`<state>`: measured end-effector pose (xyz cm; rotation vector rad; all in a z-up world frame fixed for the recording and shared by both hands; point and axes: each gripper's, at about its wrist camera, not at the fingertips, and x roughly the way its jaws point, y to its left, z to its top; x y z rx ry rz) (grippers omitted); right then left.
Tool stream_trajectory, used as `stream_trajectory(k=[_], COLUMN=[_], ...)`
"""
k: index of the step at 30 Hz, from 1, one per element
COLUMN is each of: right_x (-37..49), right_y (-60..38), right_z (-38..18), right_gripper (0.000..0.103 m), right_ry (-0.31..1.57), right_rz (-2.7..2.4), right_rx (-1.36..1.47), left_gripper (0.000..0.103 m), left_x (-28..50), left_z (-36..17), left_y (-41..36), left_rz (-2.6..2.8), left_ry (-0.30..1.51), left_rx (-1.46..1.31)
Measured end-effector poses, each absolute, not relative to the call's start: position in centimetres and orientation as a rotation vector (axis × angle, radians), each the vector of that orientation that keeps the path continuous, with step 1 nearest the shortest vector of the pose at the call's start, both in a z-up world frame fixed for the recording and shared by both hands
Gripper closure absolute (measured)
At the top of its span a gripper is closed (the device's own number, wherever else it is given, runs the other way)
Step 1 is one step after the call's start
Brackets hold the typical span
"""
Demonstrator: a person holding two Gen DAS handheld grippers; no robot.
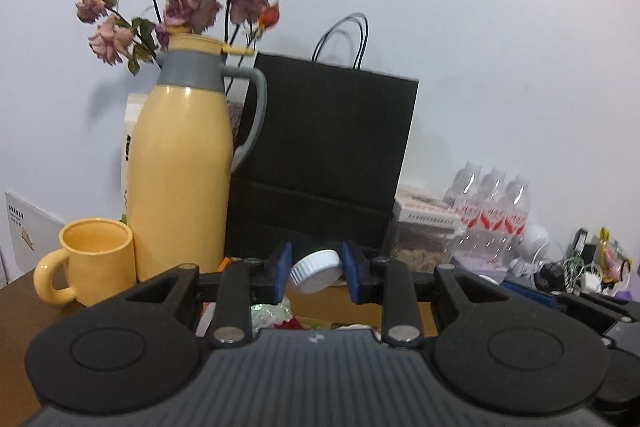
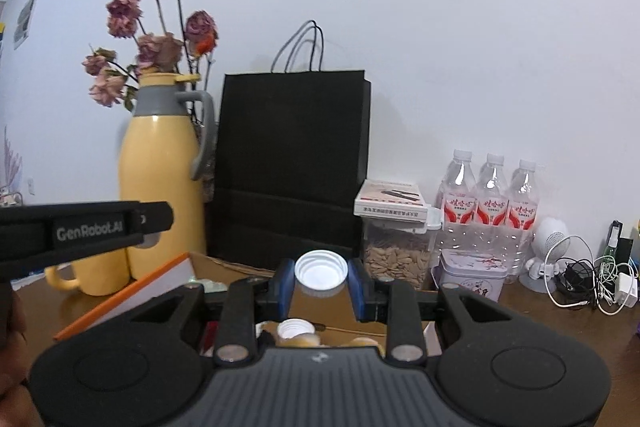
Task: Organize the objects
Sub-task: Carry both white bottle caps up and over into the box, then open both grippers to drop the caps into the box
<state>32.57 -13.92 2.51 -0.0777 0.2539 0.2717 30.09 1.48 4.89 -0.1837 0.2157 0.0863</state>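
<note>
Left gripper [image 1: 316, 273] is closed on a tilted white cap [image 1: 316, 271]; right gripper [image 2: 320, 277] is closed on a second cap [image 2: 320, 269], open side up. Both hang above the cardboard box [image 2: 224, 265]. Lower each cap well inside the box walls before releasing (a tilted cap may roll). The right view alone shows a bottle [image 2: 295, 331], apparently capped, inside the box; the left shows the yellow mug [image 1: 94, 261] whole.

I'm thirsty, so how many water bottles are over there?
3: the water bottles stand side by side against the wall, right of the black bag. Others may be hidden behind.
</note>
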Motion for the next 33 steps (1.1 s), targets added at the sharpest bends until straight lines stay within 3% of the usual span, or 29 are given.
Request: stream_trajectory(k=[12,15,17,19,20,22,24,33], right_x=[34.7,34.5,34.5,34.4,34.4,34.3,34.3,33.8], right_y=[-14.8,-14.9,-15.1,-15.5,-15.7,-16.0,-16.2,-16.3], right_z=[0.0,-0.1,-0.1,-0.2,-0.2,-0.1,0.0,0.1], right_gripper=[0.075,0.075,0.068,0.042,0.035,0.01,0.0,0.0], right_ry=[0.355,0.361,0.37,0.372,0.37,0.365,0.358,0.353], right_rz=[0.271,0.27,0.264,0.262,0.26,0.254,0.25,0.25], right_rx=[-0.061,-0.059,-0.055,-0.04,-0.035,-0.021,-0.01,-0.013], left_gripper=[0.074,0.057,0.022,0.0,0.0,0.0,0.0,0.0], left_x=[32.5,32.2,32.0,31.6,31.5,31.3,31.3,30.8], left_z=[2.0,2.0,2.2,2.3,2.3,2.5,2.7,3.1], left_y=[1.1,1.1,1.0,1.0,1.0,1.1,1.3,1.6], left_rz=[0.088,0.09,0.101,0.113,0.117,0.125,0.124,0.111], left_ry=[0.321,0.316,0.297,0.266,0.245,0.231,0.238,0.24], left_rx=[-0.114,-0.107,-0.105,-0.109,-0.115,-0.126,-0.137,-0.161])
